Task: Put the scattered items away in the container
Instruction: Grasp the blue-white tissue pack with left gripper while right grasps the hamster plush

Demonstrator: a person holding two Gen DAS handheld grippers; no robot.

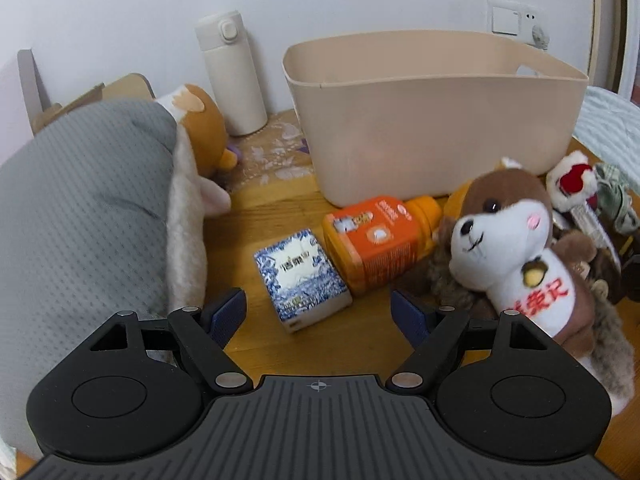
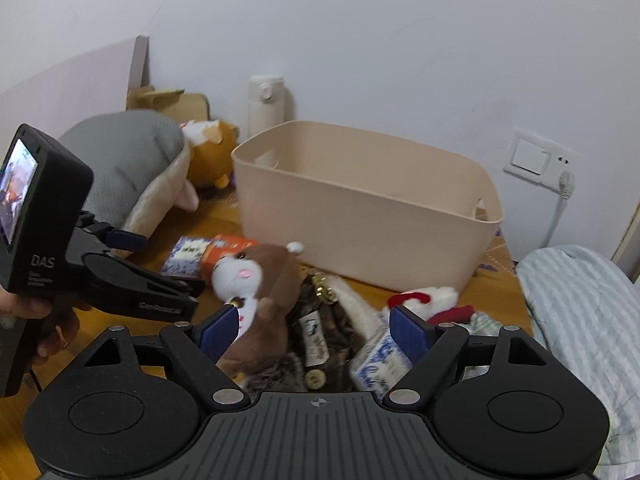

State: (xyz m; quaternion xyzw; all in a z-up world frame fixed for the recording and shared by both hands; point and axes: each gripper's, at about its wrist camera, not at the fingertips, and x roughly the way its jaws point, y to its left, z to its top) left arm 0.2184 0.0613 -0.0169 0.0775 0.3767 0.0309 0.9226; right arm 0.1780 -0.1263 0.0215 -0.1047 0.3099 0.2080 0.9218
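Clutter on wooden desk [image 1: 260, 344]: blue-and-white patterned box [image 1: 302, 280], orange plastic bottle [image 1: 380, 236] and brown-and-white plush squirrel [image 1: 516, 248] lie before beige plastic container [image 1: 432, 128]. Left gripper [image 1: 318, 314] and right gripper [image 2: 316, 334] both gape wide, empty.

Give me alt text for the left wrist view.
The open left gripper hovers over a blue-and-white box and an orange bottle lying on a wooden table, with a plush squirrel and beige bin nearby.

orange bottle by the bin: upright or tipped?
Tipped. The orange bottle lies on its side on the wooden table, cap toward the beige bin, with the blue-and-white box beside it.
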